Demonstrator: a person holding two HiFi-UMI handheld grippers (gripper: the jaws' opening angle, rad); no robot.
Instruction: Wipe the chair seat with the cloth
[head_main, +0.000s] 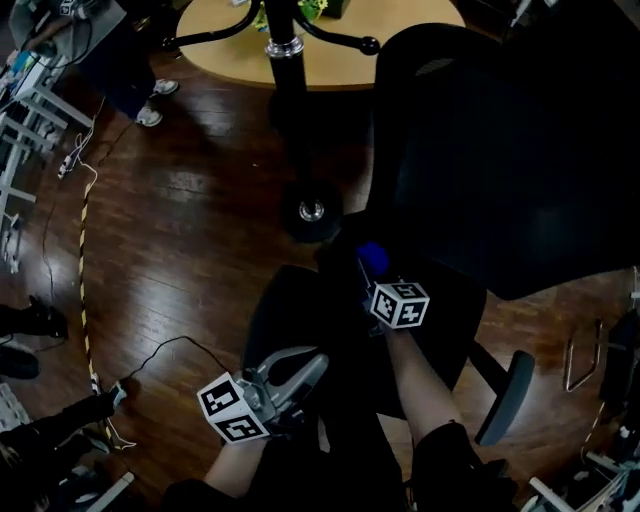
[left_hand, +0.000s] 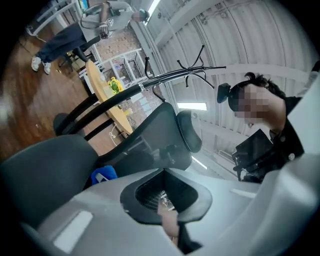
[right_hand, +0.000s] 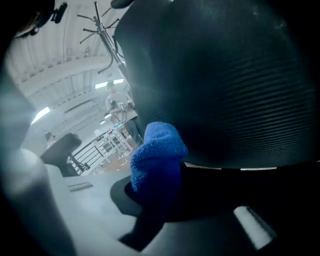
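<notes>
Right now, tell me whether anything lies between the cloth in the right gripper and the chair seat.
Nothing visible does. The right gripper holds the blue cloth over the chair seat, with no object between them; whether they touch is too dark to tell. The left gripper sits aside at the seat's near edge.

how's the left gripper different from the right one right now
The right gripper is shut on the blue cloth; the left gripper has its jaws together on nothing. The right gripper reaches further in over the seat, close to the backrest; the left gripper sits by the seat's near edge. Both are hand-held and aim toward the backrest.
</notes>
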